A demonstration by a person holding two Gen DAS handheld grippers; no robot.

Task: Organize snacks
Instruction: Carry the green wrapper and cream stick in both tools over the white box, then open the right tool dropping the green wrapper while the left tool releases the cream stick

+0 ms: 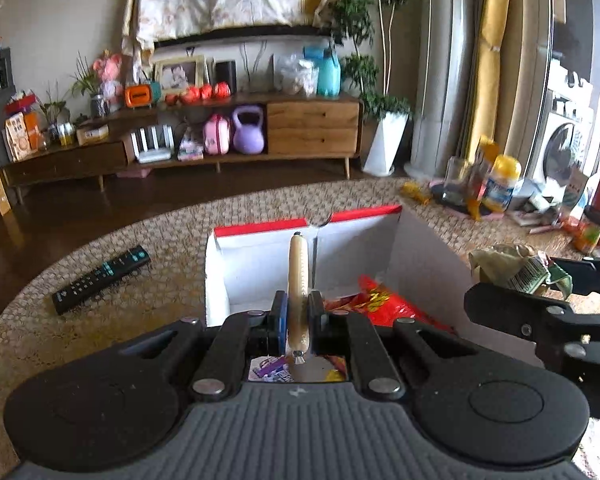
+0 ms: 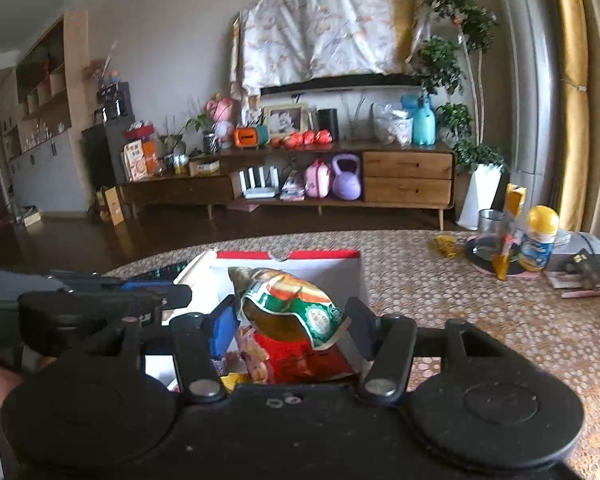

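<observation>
My left gripper (image 1: 299,312) is shut on a pale sausage stick (image 1: 298,276), held upright over the open white box with a red rim (image 1: 260,248). Red snack packets (image 1: 384,300) lie inside the box. My right gripper (image 2: 290,320) is shut on a green and orange snack packet (image 2: 292,304), held above the same box (image 2: 332,268) over the red packets (image 2: 300,356). The right gripper also shows at the right edge of the left wrist view (image 1: 540,280), with the packet (image 1: 516,268) in it.
A black remote (image 1: 100,278) lies on the woven table mat left of the box. A glass jar (image 1: 458,178), a yellow-capped bottle (image 1: 500,182) and other clutter stand at the table's far right. A wooden TV cabinet (image 1: 312,128) stands across the floor.
</observation>
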